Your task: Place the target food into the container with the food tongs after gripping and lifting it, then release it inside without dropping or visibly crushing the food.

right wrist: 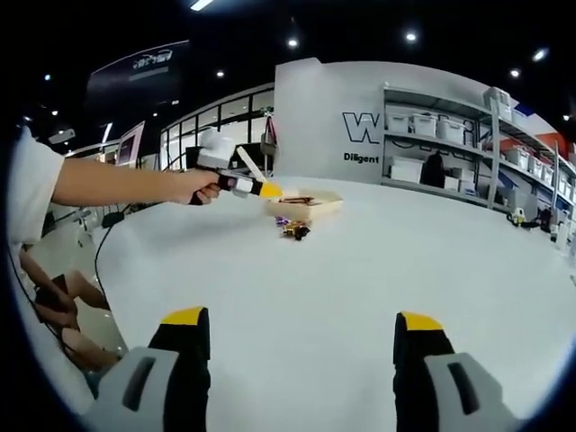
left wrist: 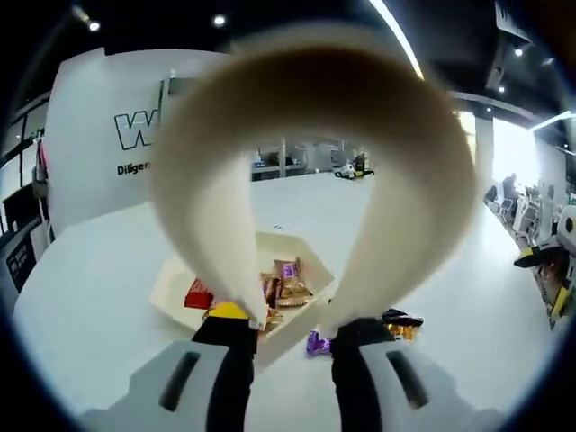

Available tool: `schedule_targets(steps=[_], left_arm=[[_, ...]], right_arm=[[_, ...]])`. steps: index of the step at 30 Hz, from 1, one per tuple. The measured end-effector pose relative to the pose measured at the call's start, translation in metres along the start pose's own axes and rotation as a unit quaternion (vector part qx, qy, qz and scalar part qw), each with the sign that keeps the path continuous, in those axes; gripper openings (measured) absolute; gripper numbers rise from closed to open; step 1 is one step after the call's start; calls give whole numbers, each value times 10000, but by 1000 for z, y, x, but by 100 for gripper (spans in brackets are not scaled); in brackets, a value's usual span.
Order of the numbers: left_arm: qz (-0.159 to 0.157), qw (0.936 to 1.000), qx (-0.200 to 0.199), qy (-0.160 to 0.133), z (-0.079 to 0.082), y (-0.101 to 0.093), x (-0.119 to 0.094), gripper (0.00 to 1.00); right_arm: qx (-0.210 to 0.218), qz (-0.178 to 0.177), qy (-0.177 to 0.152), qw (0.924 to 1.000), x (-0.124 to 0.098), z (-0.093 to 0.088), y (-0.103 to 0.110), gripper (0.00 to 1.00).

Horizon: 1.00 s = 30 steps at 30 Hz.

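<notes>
My left gripper (left wrist: 292, 326) is shut on cream food tongs (left wrist: 315, 81). Their wide bend arches across the left gripper view, and the two arms narrow down to the jaw tips. Just beyond the tips stands a cream open box (left wrist: 175, 286) with several wrapped snacks (left wrist: 286, 281) inside. A purple wrapped sweet (left wrist: 317, 342) and a dark and orange one (left wrist: 400, 322) lie on the table beside the box. In the right gripper view a person's hand holds the left gripper (right wrist: 236, 183) with the tongs (right wrist: 249, 165) by the box (right wrist: 310, 206). My right gripper (right wrist: 301, 319) is open and holds nothing.
The big white table (right wrist: 360, 288) stretches from my right gripper to the box. Loose sweets (right wrist: 293, 229) lie in front of the box. A white wall with lettering (right wrist: 360, 126) and shelves of bins (right wrist: 450, 135) stand behind. A seated person (right wrist: 54, 297) is at the left edge.
</notes>
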<state>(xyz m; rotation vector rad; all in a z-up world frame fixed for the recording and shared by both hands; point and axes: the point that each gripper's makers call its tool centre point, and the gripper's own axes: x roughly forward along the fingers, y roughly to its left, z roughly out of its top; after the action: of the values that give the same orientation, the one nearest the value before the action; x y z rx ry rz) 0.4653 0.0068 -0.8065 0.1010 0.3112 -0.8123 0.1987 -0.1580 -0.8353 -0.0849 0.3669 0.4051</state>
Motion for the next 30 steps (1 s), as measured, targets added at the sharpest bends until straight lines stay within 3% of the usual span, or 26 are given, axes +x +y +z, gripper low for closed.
schedule_targets(steps=[6, 15, 23, 30], left_arm=[[-29, 10000, -26, -20, -2, -7, -2, 30], [-258, 9993, -271, 92, -19, -28, 6, 30], [-233, 9993, -246, 139, -26, -30, 16, 30], [-293, 9986, -314, 307, -37, -37, 13, 30]], right_arm=[[-23, 46, 21, 10000, -2, -2, 5, 82], [-42, -3, -20, 10000, -9, -2, 1, 80], [-9, -51, -47, 10000, -13, -2, -4, 80], [21, -75, -67, 9999, -15, -2, -6, 80]])
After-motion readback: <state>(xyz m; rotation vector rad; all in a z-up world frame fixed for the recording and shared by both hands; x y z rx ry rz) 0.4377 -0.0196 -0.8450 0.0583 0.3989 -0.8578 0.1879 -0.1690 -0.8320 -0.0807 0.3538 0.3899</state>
